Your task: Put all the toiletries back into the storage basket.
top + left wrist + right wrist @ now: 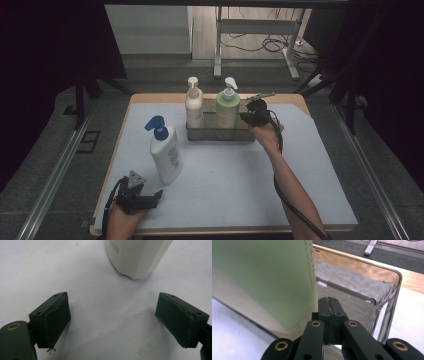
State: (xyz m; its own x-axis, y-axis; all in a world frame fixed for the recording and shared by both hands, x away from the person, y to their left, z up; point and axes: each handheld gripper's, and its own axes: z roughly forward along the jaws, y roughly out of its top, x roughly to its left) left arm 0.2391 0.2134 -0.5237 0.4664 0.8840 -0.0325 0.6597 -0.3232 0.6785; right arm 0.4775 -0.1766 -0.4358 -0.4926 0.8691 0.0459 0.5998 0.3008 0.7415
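High view: the metal caddy (pixel 220 133) at the desk's (pixel 240 185) far side holds the green pump bottle (pixel 227 107). Just right of that bottle, the right gripper (pixel 248 116) has its fingers clenched empty. Nearer, beside the blue-capped white bottle (pixel 166 152), the left gripper's (pixel 159 194) fingers stand released.

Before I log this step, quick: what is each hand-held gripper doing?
Left hand-held gripper: open, holding nothing, near the white pump bottle.
Right hand-held gripper: closed on nothing, beside the green bottle.

Tray's (pixel 220 134) right end free; green bottle (pixel 227 112) flanks it.
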